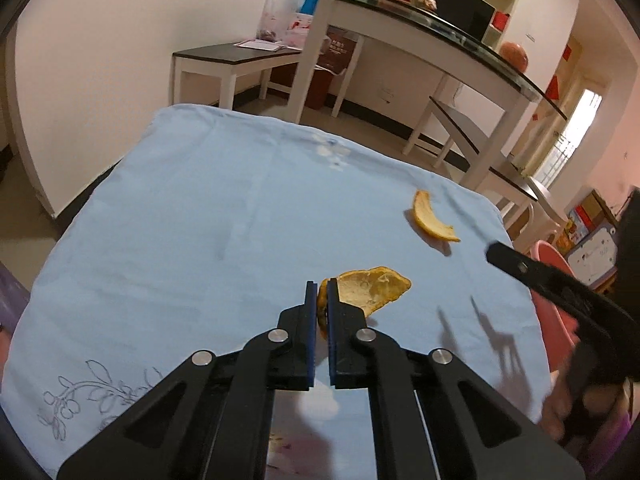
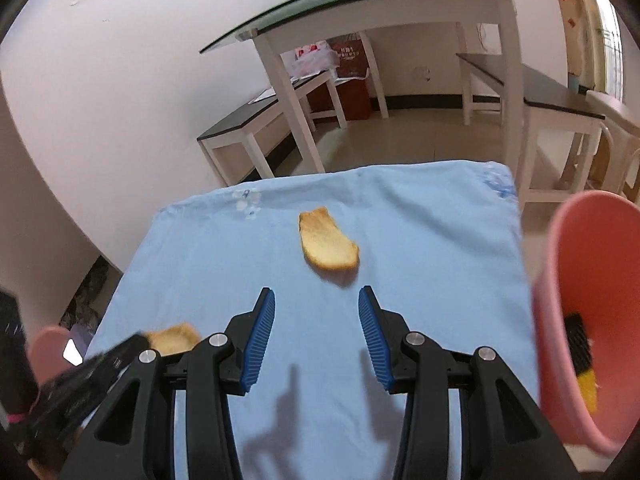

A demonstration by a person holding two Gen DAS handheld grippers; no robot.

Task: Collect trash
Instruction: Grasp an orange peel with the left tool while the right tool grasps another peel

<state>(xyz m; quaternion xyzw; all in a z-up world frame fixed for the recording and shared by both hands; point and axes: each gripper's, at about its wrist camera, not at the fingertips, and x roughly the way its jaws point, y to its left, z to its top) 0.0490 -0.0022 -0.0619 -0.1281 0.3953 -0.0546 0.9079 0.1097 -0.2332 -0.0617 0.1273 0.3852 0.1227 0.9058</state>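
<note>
Nothing here comes through clearly enough to read. The dark red bag [image 1: 335, 53] under the far glass-topped table carries a few pale printed characters, too small and blurred to make out. The colourful box [image 1: 582, 222] far right shows printing as well, equally unreadable from here.

The pink bin [image 2: 588, 320] is cut off at the right edge, its contents blurred.
</note>
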